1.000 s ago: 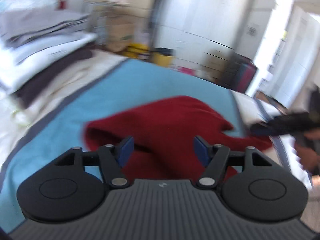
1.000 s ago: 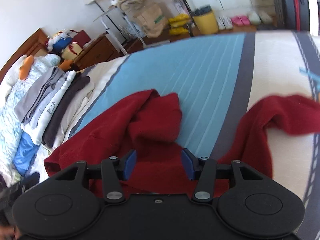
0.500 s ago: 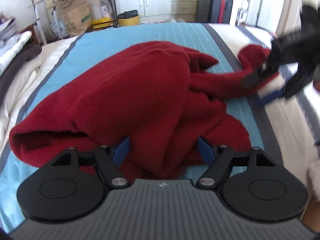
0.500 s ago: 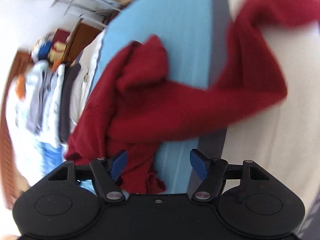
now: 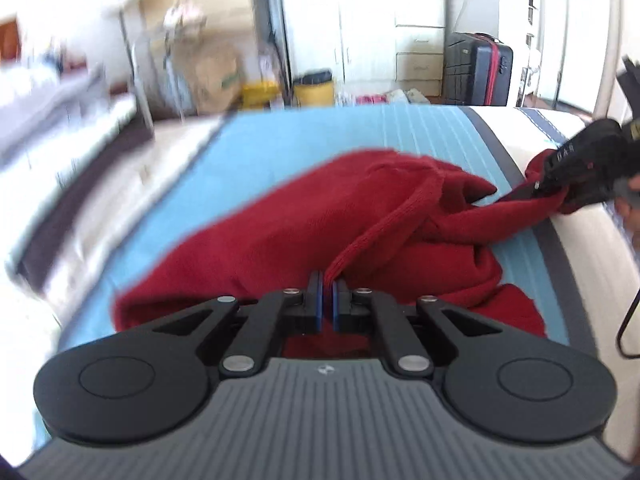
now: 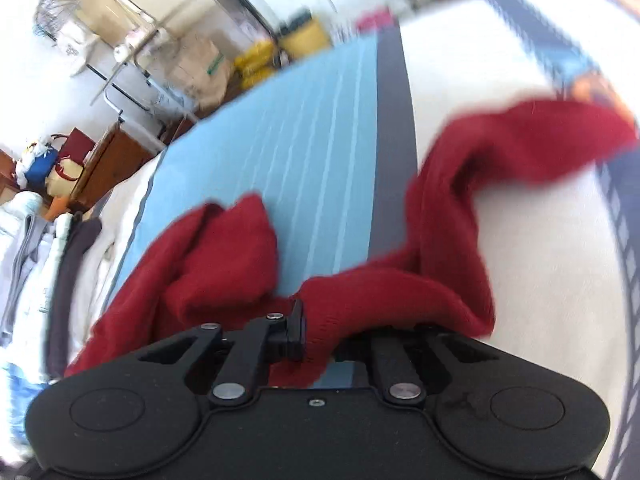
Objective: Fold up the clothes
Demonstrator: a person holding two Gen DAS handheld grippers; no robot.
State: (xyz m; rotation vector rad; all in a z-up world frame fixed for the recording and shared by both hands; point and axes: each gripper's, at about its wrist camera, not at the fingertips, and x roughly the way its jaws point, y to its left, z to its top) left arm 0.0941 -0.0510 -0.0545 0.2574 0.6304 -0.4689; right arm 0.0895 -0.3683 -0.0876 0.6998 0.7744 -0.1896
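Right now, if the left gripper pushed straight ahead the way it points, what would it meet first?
The left gripper is shut on a corded hem of the crumpled dark red knit sweater, so the sweater's bunched body comes first, directly ahead. Beyond lies the blue striped bedspread; depth is hard to judge.

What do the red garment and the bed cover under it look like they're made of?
Red garment: looks like soft fleece or knit, matte and fuzzy, with a corded, stitched hem running into the left gripper. Bed cover: seems a smooth, flat woven fabric, matte, printed with thin pale stripes; exact fibre unclear.
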